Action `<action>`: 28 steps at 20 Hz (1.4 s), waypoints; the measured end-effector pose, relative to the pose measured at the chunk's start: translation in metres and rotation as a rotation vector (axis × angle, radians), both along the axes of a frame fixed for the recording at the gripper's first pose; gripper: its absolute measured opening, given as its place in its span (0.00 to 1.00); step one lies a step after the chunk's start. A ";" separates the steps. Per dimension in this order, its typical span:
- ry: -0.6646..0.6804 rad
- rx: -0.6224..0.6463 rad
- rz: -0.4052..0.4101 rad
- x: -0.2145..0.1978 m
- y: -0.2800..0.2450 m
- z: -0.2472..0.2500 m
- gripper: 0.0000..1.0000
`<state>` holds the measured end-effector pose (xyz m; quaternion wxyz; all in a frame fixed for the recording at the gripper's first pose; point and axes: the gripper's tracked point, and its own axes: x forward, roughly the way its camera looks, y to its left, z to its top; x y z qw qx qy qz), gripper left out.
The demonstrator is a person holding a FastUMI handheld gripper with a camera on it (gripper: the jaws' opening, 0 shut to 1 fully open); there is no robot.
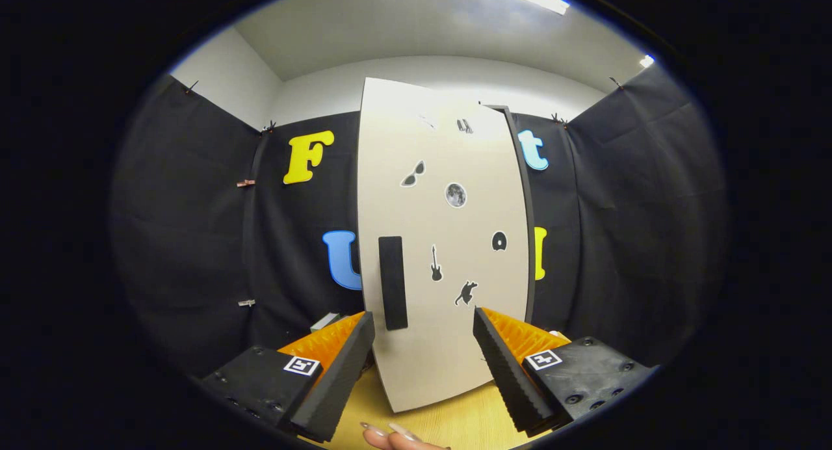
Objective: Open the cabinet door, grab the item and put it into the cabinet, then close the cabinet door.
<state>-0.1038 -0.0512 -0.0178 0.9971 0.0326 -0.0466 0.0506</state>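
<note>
A tall pale cabinet (448, 255) stands on the wooden table (468, 424) just ahead of my fingers. Its door is shut and carries several small dark stickers. A black vertical handle (392, 282) sits near the door's left edge, a little ahead of the left finger (338, 372). My gripper (422, 365) is open and holds nothing, with the cabinet's lower front showing in the gap between the fingers. A small pale item (325, 321) peeks out behind the left finger, to the left of the cabinet, mostly hidden.
A person's fingertips (393, 437) rest on the table below the fingers. Black cloth walls close in behind the cabinet and on both sides, with small clips pinned to the left one.
</note>
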 end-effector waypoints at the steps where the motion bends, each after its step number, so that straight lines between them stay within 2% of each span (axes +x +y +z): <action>1: 0.001 -0.003 0.008 0.000 0.003 0.000 0.99; 9: 0.013 -0.026 0.038 -0.005 0.007 0.000 0.99; 28: 0.008 -0.038 0.006 -0.006 -0.010 0.008 0.99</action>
